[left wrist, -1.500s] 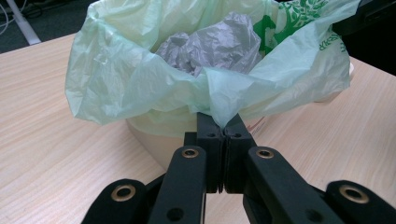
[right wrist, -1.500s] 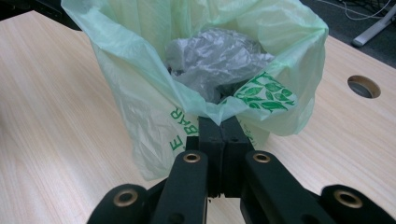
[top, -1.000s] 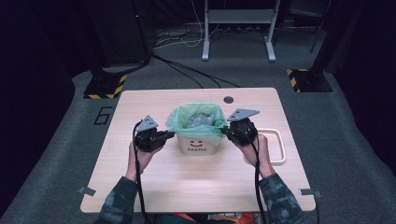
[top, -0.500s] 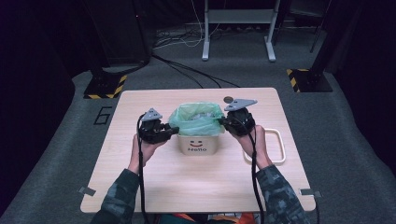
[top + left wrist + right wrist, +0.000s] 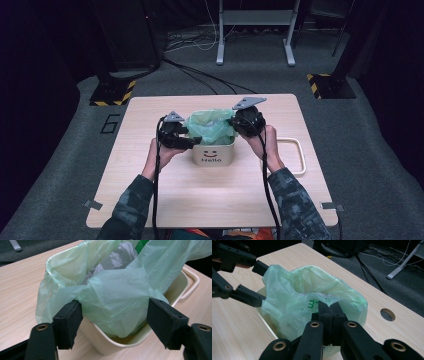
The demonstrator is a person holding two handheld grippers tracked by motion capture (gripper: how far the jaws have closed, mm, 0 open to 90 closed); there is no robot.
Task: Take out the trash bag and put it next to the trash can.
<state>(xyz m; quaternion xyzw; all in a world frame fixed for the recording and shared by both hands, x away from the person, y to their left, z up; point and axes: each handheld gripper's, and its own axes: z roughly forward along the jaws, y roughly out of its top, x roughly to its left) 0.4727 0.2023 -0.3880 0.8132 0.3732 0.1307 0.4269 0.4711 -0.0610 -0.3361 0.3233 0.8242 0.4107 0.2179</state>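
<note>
The left claw [image 5: 113, 322] was nearest to the person's left hand [image 5: 159, 155], and its jaws had just been opening. They stood apart, with a fold of the green bag [image 5: 117, 297] between them; the left jaw was against the film, while the right jaw stood clear of the fold. I judge that this side of the bag was released and will now hang loose on the rim.

The right claw [image 5: 329, 315] was pressed together on the opposite edge of the bag, and the film was pinched flat between its pads. Compared with a second before, both claws were a little higher and further from the person, and the bag stood up more above the bin. For the work of lifting the liner out, this means that only one side was held; the left claw probably needs a new grip before the bag can rise evenly.

Under both claws stood the bin [image 5: 214, 155], a small cream box with rounded corners, a smooth hard wall and a smiling face printed on the front. The bag was thin, half-transparent and much wrinkled, and crumpled pale waste [image 5: 117, 257] lay inside it.

Beyond the right claw, a round hole [image 5: 387, 314] was cut in the light wooden table [image 5: 150, 200]. To the outer side of the right claw lay a cream frame [image 5: 295, 155] with rounded corners.
</note>
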